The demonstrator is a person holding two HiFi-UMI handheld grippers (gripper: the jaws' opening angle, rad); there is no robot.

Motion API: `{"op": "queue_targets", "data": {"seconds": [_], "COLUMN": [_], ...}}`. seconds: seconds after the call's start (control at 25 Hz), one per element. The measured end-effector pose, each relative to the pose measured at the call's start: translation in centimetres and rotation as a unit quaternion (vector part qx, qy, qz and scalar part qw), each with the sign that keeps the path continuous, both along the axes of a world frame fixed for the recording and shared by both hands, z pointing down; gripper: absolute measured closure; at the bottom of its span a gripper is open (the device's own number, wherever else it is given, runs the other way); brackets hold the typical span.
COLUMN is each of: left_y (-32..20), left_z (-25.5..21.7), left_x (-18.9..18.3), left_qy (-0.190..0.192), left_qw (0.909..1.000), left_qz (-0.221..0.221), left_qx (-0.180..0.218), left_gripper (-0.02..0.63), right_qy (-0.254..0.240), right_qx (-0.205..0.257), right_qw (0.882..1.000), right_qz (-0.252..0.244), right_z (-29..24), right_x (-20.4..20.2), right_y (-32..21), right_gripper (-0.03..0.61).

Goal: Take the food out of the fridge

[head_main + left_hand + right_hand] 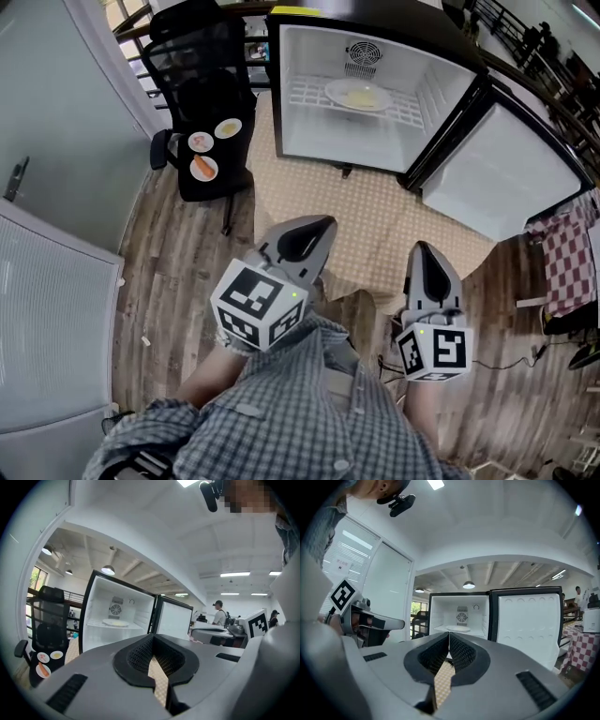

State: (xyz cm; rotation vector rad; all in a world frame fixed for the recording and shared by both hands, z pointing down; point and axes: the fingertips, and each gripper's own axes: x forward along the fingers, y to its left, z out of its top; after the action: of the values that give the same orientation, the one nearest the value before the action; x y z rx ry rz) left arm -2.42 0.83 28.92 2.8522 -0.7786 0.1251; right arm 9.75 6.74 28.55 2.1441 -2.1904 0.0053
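A small fridge [302, 94] stands open on the floor ahead. On its wire shelf lies a white plate [358, 95] with pale yellow food; the plate [115, 623] also shows in the left gripper view, and the plate [458, 629] in the right gripper view. My left gripper [315, 225] is held level, well short of the fridge, shut and empty. My right gripper [420, 249] is beside it on the right, also shut with nothing in it. Both point toward the fridge.
The fridge door [506, 169] swings wide open to the right. A black office chair [211, 103] at the left carries three small plates of food [203, 168] on its seat. A white cabinet [47, 328] is at the near left, a checked cloth [567, 262] at the right.
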Motion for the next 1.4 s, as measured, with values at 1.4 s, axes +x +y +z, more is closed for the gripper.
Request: {"op": "queue_targets", "data": {"seconds": [1.4], "left_y": [-8.0], "left_z": [0.8], "left_x": [7.2], "left_qy": [-0.002], "left_qw": [0.9941], "left_qz": [-0.105], "left_qx": [-0.025], "left_gripper": [0.607], "right_qy": [-0.001], "right_qx": [-0.029], "right_qw": [0.996], "right_qz": [-0.09], "right_z": [2.5], "right_x": [8.8], "right_y": [-8.9], "right_gripper": [0.568]}}
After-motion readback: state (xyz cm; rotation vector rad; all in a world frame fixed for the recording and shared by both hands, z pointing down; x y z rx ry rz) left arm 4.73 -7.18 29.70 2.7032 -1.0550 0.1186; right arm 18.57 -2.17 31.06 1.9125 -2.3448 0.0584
